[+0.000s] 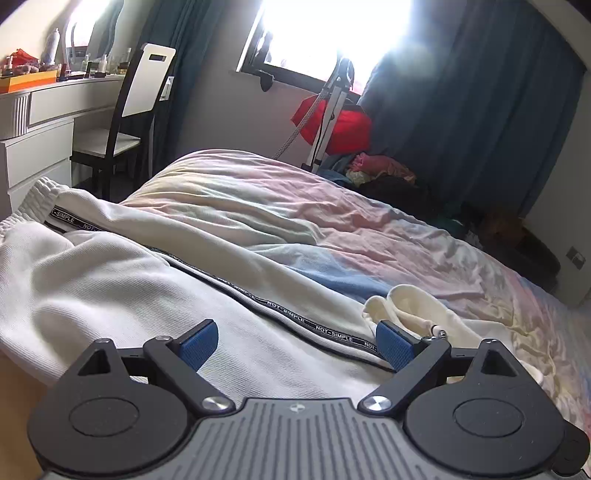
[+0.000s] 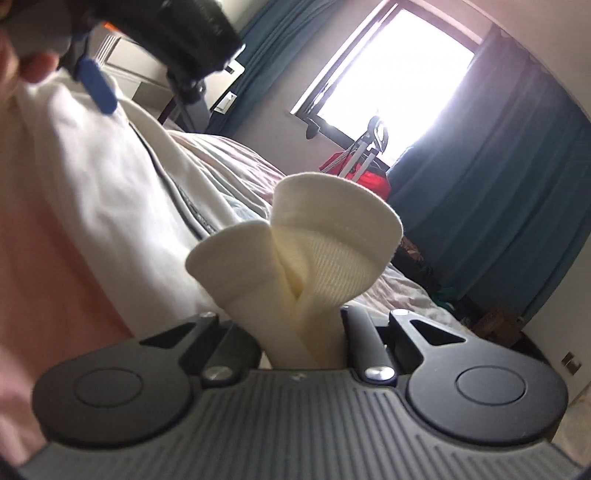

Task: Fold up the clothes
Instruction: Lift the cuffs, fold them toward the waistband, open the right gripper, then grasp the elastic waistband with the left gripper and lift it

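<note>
Right wrist grip: right gripper (image 2: 306, 332) clamps bunched cream cuffs (image 2: 332, 221) of the trousers.
Left tongs: left gripper (image 1: 295, 343) wide, empty, over white trousers (image 1: 110, 277) on bed (image 1: 369, 221).
Risk: thick cuffs could slip free; fold skews.

Seen beyond a rumpled pastel bedspread (image 1: 369, 229): a bright window (image 1: 332, 33) flanked by dark teal curtains (image 1: 480, 103), a red bag (image 1: 343, 129) propped against a silver stand (image 1: 328, 122), and a heap of mixed laundry (image 1: 384, 170) on the floor. Stood at left, a white-backed chair (image 1: 144, 85) beside a white dresser (image 1: 48, 122) crowded with bottles (image 1: 51, 46) and an orange box (image 1: 27, 81).
</note>
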`<state>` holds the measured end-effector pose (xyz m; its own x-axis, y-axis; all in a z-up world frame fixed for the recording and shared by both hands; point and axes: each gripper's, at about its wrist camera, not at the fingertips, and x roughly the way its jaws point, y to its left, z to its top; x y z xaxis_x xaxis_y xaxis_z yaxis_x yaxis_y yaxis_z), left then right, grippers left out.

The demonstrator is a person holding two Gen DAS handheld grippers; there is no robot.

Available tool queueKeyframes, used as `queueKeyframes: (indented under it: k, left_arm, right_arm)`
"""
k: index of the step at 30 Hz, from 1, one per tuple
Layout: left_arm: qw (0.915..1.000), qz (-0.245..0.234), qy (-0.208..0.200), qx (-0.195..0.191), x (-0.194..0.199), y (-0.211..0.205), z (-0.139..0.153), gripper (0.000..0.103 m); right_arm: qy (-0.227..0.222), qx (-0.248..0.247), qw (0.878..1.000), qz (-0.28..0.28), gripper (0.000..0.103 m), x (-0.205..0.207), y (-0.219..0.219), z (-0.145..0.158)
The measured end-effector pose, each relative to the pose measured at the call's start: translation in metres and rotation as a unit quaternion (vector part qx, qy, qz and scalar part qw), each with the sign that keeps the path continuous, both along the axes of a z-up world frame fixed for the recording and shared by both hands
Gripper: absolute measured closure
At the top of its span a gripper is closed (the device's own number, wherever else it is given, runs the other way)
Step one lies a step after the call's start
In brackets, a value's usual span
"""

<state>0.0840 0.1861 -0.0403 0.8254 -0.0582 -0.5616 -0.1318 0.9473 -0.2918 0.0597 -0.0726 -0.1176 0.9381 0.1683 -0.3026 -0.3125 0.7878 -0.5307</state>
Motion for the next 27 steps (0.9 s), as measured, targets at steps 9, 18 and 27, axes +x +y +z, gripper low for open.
queueKeyframes:
  k: [9,18,27]
  left_arm:
    - [0.9976,-0.001,-0.012,0.068,-0.014,-0.018,-0.007,0.009]
    - [0.9910,0.003,-0.042,0.127,-0.047,-0.021,0.006,0.009]
    - [0.9866,-0.044,-0.068,0.142,-0.087,-0.033,0.014,0.009]
  right_arm:
    - [0.071,0.086,0.994,0.000,0.087,0.014,-0.009,-0.004]
    - [0.156,0.262,0.950,0.063,0.014,-0.006,-0.052,0.041]
    - [0.102,0.336,0.936,-0.028,0.010,-0.035,-0.107,0.089]
